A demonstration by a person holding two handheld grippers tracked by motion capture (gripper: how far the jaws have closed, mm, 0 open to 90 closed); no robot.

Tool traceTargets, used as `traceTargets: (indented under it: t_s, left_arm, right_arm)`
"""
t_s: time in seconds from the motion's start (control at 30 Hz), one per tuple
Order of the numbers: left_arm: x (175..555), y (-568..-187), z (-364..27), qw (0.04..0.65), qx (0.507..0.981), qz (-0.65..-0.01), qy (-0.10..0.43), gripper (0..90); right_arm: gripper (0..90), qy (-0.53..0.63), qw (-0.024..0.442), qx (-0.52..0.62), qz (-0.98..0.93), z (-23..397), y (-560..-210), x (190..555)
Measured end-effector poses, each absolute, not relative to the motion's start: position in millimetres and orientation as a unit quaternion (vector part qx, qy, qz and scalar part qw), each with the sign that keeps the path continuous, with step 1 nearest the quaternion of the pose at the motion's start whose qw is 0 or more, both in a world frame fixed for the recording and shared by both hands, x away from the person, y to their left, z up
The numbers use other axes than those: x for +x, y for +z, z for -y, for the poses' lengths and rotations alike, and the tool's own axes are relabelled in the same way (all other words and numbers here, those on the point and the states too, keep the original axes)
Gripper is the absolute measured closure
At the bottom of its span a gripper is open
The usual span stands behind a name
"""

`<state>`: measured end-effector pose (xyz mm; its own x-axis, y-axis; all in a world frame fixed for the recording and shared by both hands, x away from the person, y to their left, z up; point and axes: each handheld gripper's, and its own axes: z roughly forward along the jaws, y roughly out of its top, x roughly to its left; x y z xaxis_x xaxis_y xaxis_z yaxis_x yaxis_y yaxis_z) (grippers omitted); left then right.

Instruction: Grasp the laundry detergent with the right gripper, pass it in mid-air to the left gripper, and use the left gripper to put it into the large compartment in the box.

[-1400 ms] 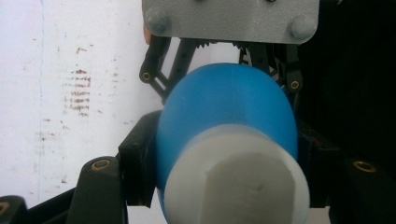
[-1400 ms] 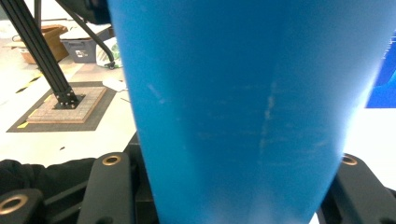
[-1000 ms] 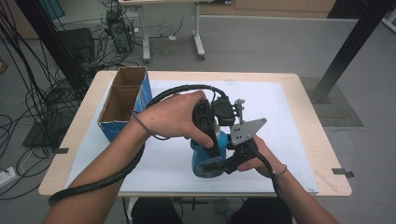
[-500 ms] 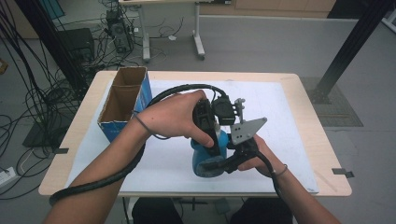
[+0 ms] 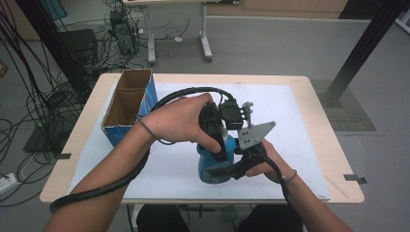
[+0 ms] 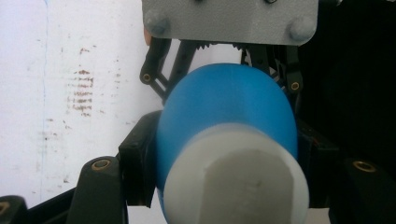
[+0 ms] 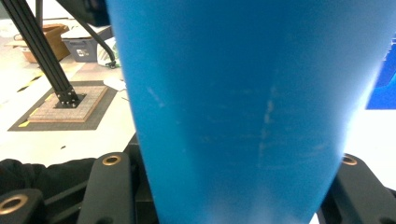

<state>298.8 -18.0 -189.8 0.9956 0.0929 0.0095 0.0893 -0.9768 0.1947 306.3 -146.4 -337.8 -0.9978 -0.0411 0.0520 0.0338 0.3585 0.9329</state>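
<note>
Up close, at the bottom centre of the high view, a person's two hands hold two grippers on one blue bottle [image 5: 212, 164] with a white cap [image 6: 236, 179], just above a white sheet [image 5: 300, 125] that covers the table.

The right gripper [image 5: 232, 170], lower centre, grips the bottle's body. In the right gripper view the blue wall sits between the two black jaws, which press its sides at the bottom corners of the frame.

The left gripper [image 5: 220, 145], coming down from the centre of the high view under the left hand [image 5: 176, 121], closes on the bottle's upper part. In the left gripper view its jaws flank the blue shoulder just behind the cap, and the right gripper's linkage and grey plate [image 6: 229, 18] show beyond it at the top.

My reading is that the cap is about to be twisted off, or the bottle passed between grippers. To do that well, the right gripper should hold the body firm and steady, while the left seats squarely on the cap rather than the sloping shoulder, where it could slip.

Farther off, at upper left, an open cardboard box [image 5: 128, 108] with blue sides stands on the table's left part, well apart from the bottle.
</note>
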Motion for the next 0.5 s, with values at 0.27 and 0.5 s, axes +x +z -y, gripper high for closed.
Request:
traceTargets:
  t_s: [0.27,0.5]
  left_arm:
    - [298.4,-189.3,19.6,0.097,0.994,-0.045,0.011,37.4]
    - [298.4,-189.2,20.0,0.096,0.994,-0.045,0.012,37.5]
  right_arm:
    - [43.3,-0.567,0.032,0.002,0.823,147.6,-337.4,306.3]
    - [43.4,-0.567,0.031,0.002,0.823,148.2,-337.1,306.7]
